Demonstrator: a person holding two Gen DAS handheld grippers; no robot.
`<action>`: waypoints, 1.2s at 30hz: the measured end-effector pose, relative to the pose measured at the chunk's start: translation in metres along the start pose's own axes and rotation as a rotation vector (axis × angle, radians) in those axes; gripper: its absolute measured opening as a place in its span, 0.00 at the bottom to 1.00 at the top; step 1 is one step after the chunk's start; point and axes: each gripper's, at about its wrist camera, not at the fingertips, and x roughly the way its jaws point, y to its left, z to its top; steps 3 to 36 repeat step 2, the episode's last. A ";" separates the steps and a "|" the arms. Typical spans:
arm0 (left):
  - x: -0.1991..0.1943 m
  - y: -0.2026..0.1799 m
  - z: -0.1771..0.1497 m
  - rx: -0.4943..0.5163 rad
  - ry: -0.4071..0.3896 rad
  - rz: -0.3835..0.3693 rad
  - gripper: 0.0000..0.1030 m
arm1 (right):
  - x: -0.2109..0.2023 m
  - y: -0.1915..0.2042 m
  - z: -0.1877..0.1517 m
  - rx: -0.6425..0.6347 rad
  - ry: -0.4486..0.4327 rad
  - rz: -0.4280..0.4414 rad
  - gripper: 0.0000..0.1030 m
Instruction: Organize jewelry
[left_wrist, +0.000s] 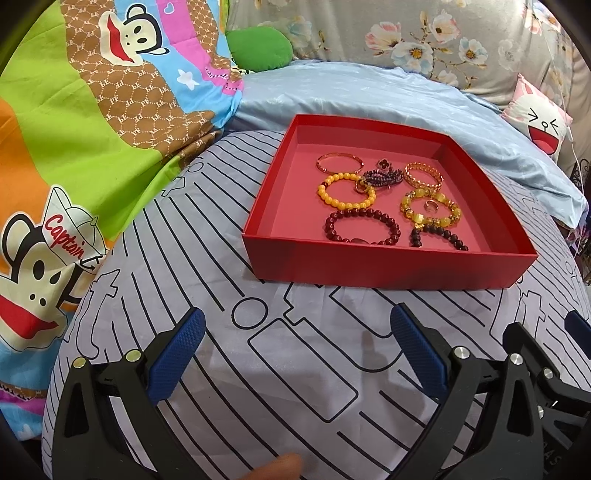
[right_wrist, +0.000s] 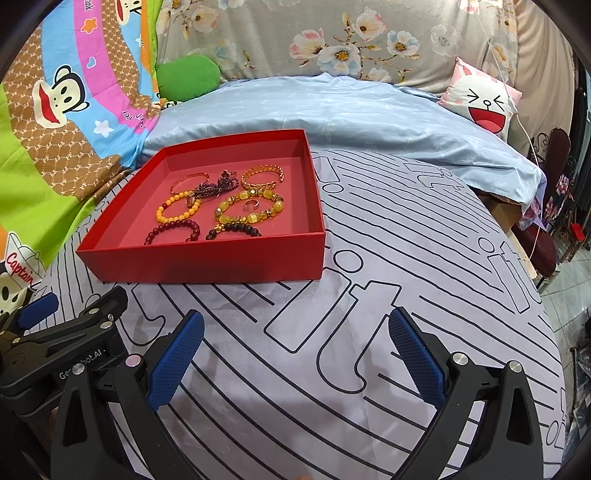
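A shallow red box (left_wrist: 384, 264) (right_wrist: 207, 260) sits on a grey sheet with black lines. Inside lie several bracelets: a yellow bead one (left_wrist: 345, 192) (right_wrist: 179, 210), a dark red bead one (left_wrist: 362, 227) (right_wrist: 173, 229), a pale yellow stone one (left_wrist: 430, 208) (right_wrist: 251, 208), a black bead one (left_wrist: 439, 236) (right_wrist: 234, 230), a thin gold bangle (left_wrist: 340, 162) and a gold chain cuff (left_wrist: 423, 175) (right_wrist: 262, 177), plus a dark purple piece (left_wrist: 382, 177) (right_wrist: 216, 188) and small rings. My left gripper (left_wrist: 297, 336) is open and empty in front of the box. My right gripper (right_wrist: 295, 338) is open and empty to its right front.
A light blue quilt (left_wrist: 369, 96) (right_wrist: 332, 114) lies behind the box. A cartoon monkey blanket (left_wrist: 92, 129) is on the left. A green cushion (right_wrist: 188, 75) and a white rabbit pillow (right_wrist: 484, 99) sit at the back. The bed edge drops off at the right (right_wrist: 528, 258).
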 end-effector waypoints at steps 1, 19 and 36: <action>0.000 0.000 0.000 0.000 0.000 -0.001 0.93 | 0.000 0.000 0.000 0.001 0.000 -0.001 0.94; 0.000 0.000 0.000 -0.001 0.004 -0.003 0.93 | 0.000 0.000 -0.001 0.001 0.000 -0.001 0.94; 0.000 0.000 0.000 -0.001 0.004 -0.003 0.93 | 0.000 0.000 -0.001 0.001 0.000 -0.001 0.94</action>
